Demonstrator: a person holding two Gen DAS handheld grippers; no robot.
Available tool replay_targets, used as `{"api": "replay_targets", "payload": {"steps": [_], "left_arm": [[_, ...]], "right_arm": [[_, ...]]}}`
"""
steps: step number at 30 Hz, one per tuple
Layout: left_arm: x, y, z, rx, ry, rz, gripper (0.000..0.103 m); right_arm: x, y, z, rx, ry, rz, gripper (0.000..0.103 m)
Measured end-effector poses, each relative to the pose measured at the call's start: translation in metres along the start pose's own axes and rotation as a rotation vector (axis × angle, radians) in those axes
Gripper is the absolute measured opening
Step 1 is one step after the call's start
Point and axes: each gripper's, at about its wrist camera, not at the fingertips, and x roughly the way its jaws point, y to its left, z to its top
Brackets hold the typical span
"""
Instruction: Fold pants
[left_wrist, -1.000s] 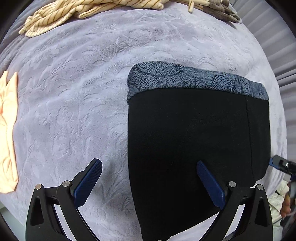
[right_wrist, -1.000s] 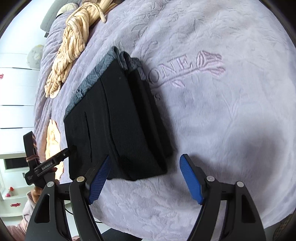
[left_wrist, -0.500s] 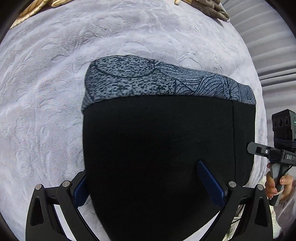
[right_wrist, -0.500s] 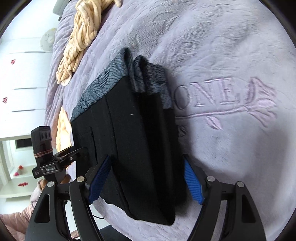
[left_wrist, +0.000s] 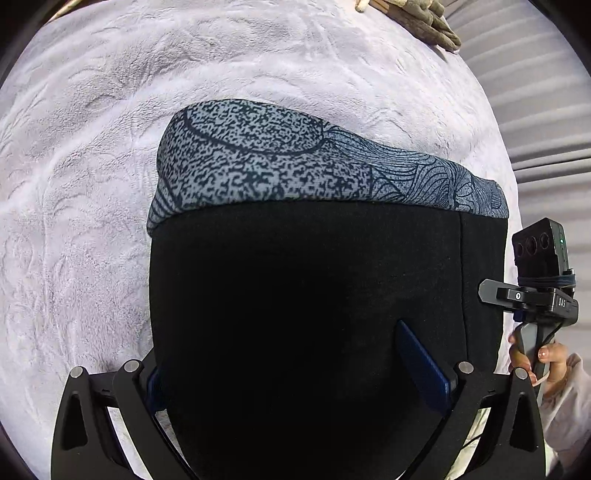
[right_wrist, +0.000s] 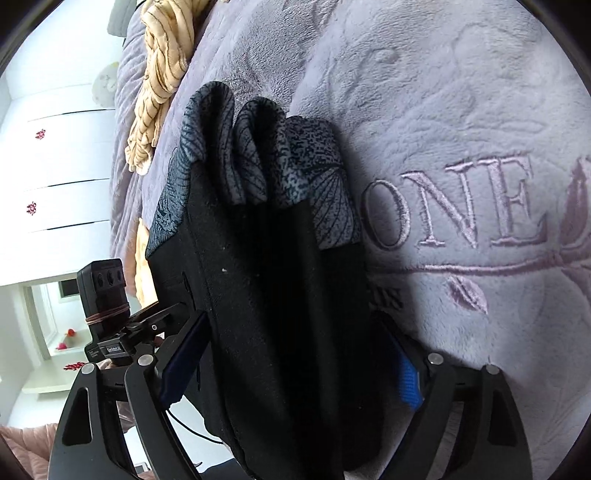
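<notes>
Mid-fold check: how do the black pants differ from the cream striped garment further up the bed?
The black pants are dark with a grey patterned waistband; the cream striped garment is pale with thin brown stripes. The pants sit folded in stacked layers; the striped garment is twisted into a ropey bunch. The pants are close to the camera, the garment far off. Both lie on the lilac blanket.

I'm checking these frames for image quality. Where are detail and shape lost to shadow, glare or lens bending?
Left wrist view: the black pants read as a flat dark mass with no folds showing, and the blanket bulges into a dome. Right wrist view: the wall beyond the bed is washed out white, the pants cast a shadow onto the blanket, and the stitched letters stay sharp.
</notes>
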Motion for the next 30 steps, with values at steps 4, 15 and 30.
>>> {"api": "replay_targets", "payload": {"steps": [4,15,30], "left_arm": [[-0.02,0.001,-0.011,0.002,-0.048,-0.009,0.085],[-0.097,0.016,-0.044,0.032,-0.111,-0.048,0.068],[-0.161,0.107,-0.099,-0.01,-0.083,0.043,0.068]], "right_arm": [[-0.006,0.007,-0.004,0.03,-0.005,0.011,0.071],[-0.033,0.054,-0.034,0.021,-0.065,0.1,0.056],[0.046,0.13,-0.109,0.041,-0.018,0.2,0.056]]}}
